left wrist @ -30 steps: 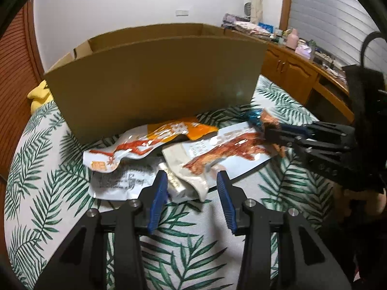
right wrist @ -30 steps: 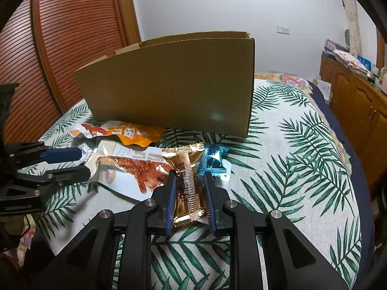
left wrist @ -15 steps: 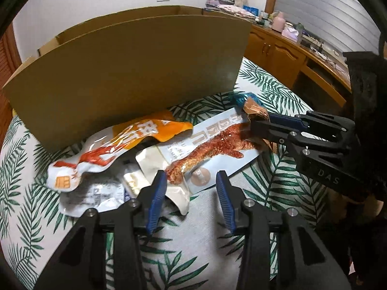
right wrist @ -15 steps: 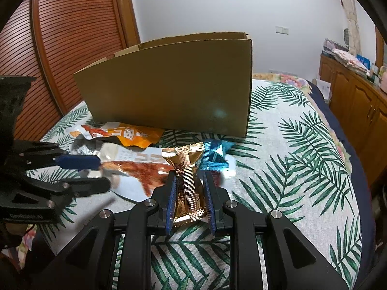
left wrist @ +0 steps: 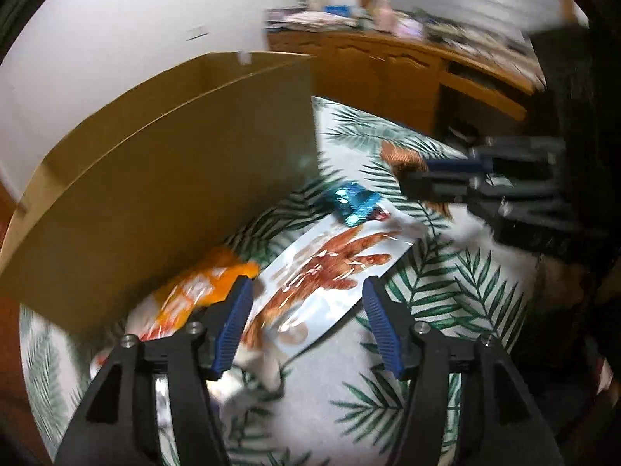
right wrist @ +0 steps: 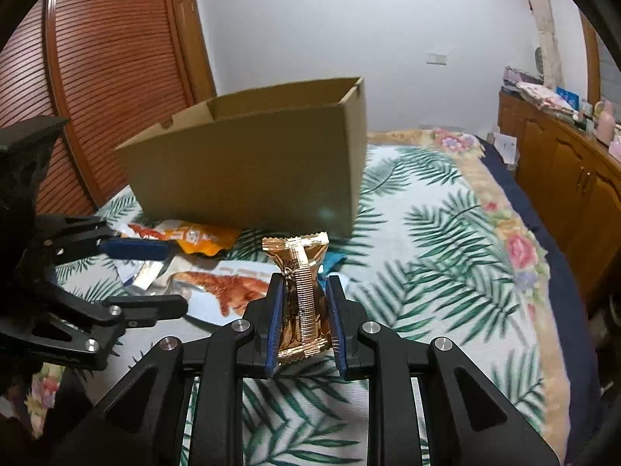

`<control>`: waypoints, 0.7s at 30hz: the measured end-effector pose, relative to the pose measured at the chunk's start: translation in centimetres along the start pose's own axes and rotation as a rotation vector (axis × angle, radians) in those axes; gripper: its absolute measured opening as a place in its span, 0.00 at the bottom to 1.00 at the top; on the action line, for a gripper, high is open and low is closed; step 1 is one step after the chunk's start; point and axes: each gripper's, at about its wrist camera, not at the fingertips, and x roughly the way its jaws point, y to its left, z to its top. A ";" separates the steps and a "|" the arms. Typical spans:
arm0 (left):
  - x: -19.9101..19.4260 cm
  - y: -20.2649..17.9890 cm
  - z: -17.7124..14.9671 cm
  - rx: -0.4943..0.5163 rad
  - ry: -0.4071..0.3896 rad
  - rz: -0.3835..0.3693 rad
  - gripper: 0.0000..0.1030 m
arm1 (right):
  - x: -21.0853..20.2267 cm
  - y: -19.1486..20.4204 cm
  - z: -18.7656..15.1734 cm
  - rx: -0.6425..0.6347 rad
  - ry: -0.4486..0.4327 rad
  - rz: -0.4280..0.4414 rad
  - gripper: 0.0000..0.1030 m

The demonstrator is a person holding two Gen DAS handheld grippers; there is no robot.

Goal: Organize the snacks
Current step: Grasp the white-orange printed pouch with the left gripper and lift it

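Right tool clamps a gold snack packet above the bed, short of the cardboard box; left tool, its jaws just widened and empty, hovers over the remaining packets, still unsorted

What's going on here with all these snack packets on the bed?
A person with a gripper in each hand is sorting snacks toward a cardboard box. The right gripper is shut on a gold packet, raised off the bedspread. The left gripper has just been opening and hovers over a white packet, not yet gripping it.
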 end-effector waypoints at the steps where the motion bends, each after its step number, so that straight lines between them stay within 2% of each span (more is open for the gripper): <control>1: 0.4 -0.1 0.2 0.027 0.013 -0.015 0.58 | -0.3 -0.1 0.0 -0.002 -0.003 -0.002 0.19; 3: 1.5 -0.4 0.5 0.098 0.053 -0.061 0.58 | -1.0 -0.2 0.0 -0.008 -0.009 -0.007 0.19; 6: 2.8 -0.8 0.8 0.159 0.098 -0.088 0.60 | -1.9 -0.3 -0.1 -0.013 -0.016 -0.016 0.19; 7: 3.0 -1.0 0.8 0.184 0.098 -0.079 0.64 | -2.0 -0.3 -0.1 -0.013 -0.017 -0.015 0.19; 9: 3.4 -1.4 1.0 0.218 0.106 -0.052 0.65 | -2.5 -0.3 -0.1 -0.013 -0.020 -0.015 0.19; 13: 4.1 -0.4 1.8 0.151 0.120 -0.102 0.66 | -2.9 -0.4 -0.3 -0.009 -0.020 -0.015 0.19; 15: 4.3 0.2 1.9 0.099 0.122 -0.118 0.57 | -3.0 -0.5 -0.4 -0.004 -0.016 -0.017 0.19; 19: 3.6 0.0 1.8 0.108 0.108 -0.101 0.37 | -2.8 -0.9 -0.8 0.010 -0.002 -0.020 0.19; 21: 2.9 -0.2 1.2 0.107 0.108 -0.099 0.34 | -2.8 -1.1 -0.9 0.017 0.006 -0.022 0.19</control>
